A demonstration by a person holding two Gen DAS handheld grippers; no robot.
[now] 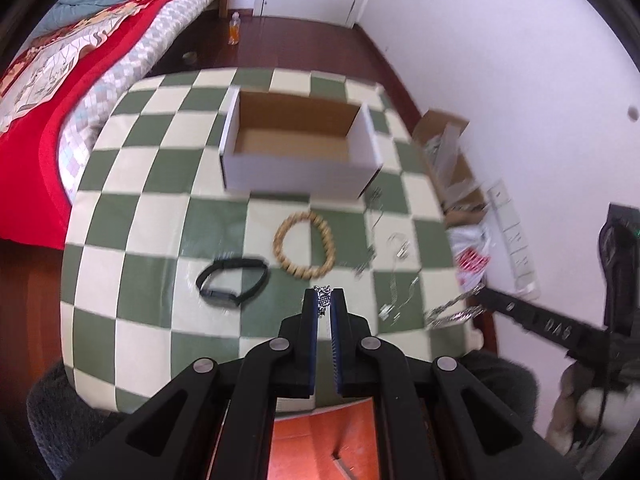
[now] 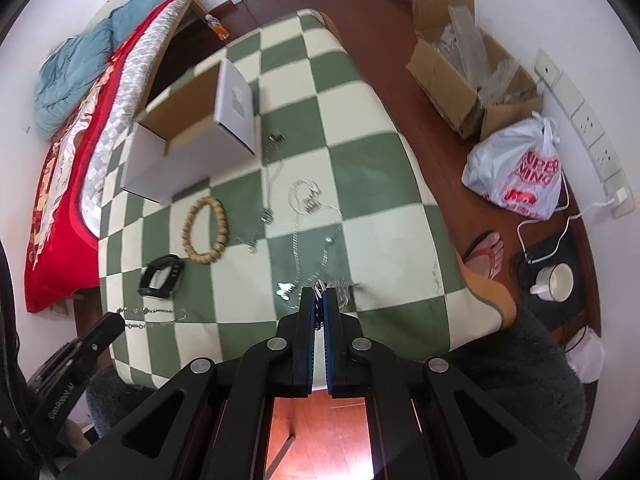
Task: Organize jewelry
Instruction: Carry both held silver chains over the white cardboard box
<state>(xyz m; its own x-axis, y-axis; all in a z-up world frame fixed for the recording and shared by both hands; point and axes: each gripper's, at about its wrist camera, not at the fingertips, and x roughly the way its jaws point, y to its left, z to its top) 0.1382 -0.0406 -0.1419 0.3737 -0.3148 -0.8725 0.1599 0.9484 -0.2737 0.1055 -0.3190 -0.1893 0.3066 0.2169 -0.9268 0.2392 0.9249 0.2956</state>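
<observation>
Chain [image 2: 154, 317] is pinched at opposite ends by left gripper [image 1: 323, 300] and right gripper [image 2: 319, 300], apparently for carrying taut to box [image 1: 296, 168].

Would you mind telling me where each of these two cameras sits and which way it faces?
Left wrist: rides on the left gripper, looking forward and down over the checkered table at the open box; its jaws pinch a silver chain, and the right gripper shows at far right.
Right wrist: rides on the right gripper, looking down on the table from the other side; jaws closed on a chain, a sandalled foot visible.
Shared: box, bead bracelet, black band.
</observation>
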